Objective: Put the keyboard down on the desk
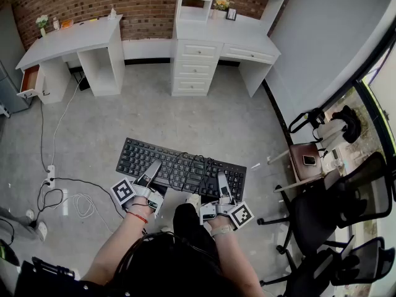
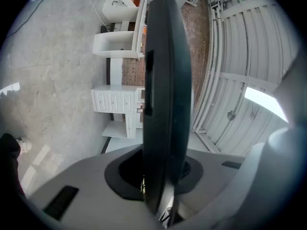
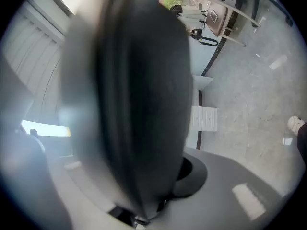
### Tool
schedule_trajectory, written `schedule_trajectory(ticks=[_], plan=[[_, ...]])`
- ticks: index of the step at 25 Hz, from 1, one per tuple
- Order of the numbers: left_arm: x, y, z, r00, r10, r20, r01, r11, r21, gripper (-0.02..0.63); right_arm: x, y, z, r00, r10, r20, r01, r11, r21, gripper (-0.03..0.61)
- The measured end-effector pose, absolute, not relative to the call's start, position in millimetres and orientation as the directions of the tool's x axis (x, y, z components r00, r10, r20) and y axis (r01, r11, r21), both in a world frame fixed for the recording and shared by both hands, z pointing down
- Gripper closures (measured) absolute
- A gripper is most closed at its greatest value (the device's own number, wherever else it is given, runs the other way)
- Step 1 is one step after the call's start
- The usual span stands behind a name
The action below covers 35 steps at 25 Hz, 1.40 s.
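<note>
Keyboard (image 1: 162, 164) at lower centre of frame, near edge clamped by left gripper (image 1: 150, 173) and right gripper (image 1: 222, 186). Desk (image 1: 247, 42) is well apart, at the upper frame. Risks: the thin edge grip may slip, and the loose cable (image 1: 193, 162) may snag.

The keyboard (image 1: 180, 169) looks like black plastic, dull and not shiny. The floor (image 1: 204, 119) is grey and patchy, like hard concrete. The wall (image 1: 142, 5) along the top is rough red brick. The desk (image 1: 74, 39) at upper left looks smooth and white.
</note>
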State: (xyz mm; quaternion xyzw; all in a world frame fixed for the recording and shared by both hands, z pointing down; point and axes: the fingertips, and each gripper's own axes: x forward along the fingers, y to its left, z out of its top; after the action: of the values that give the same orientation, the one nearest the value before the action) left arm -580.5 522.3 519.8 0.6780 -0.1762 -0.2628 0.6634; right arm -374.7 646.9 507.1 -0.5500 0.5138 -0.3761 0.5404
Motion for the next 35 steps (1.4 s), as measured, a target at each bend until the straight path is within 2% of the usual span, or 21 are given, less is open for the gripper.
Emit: schedule_trajectory(ticks=[14,26,35], plan=[[-490.7,432.4,526.2,0.784,-0.610,-0.115,0.106,-0.052,0.993,0.551,-276.3,554.0,518.6,0.225,-0.963,-0.145,-0.143,0.115,-0.983,0.442],[-399.2,369.8,535.7,0.773,-0.626,-0.100,0.100,-0.035,0.994,0.551,-185.0,488.0,535.4,0.181,-0.981,-0.067,-0.116,0.046,-0.992,0.442],[-353.2,343.6,537.3,0.760,-0.641,-0.102,0.103,-0.035,0.994,0.551,-137.4,456.9,538.4,0.164,-0.984,-0.069,-0.085,0.056,-0.995,0.448]])
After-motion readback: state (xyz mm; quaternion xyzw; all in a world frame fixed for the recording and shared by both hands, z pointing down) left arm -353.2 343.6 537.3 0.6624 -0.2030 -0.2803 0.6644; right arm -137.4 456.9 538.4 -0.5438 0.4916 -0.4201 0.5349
